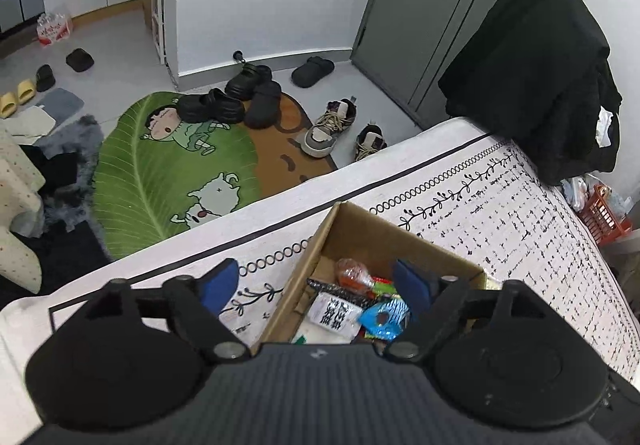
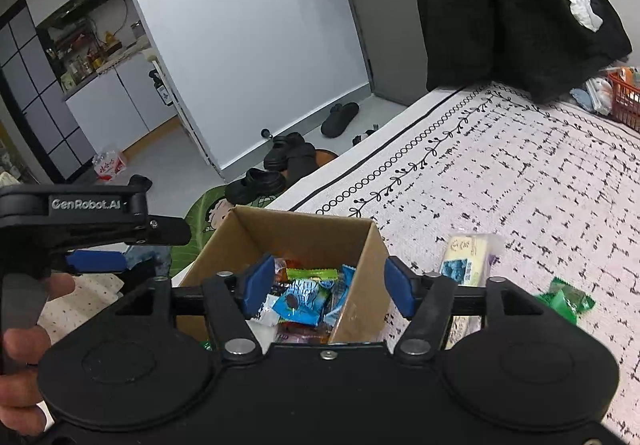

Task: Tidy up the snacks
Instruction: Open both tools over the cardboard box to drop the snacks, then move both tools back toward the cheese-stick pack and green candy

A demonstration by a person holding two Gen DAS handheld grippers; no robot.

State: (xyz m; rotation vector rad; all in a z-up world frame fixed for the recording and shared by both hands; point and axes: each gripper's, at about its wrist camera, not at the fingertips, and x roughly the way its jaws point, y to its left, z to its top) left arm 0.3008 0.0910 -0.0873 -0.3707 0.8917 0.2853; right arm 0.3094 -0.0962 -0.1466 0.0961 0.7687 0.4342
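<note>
An open cardboard box stands on the white patterned tablecloth and holds several snack packets, among them a blue one and an orange one. My left gripper is open, empty, straddling the box's left wall. My right gripper hangs open and empty over the box's right wall. On the cloth to the right of the box lie a white and blue packet and a green packet. The left gripper also shows at the left of the right wrist view, held by a hand.
A black coat hangs over a chair at the table's far edge. An orange basket sits at the far right. Beyond the table's left edge are a green rug and several shoes on the floor.
</note>
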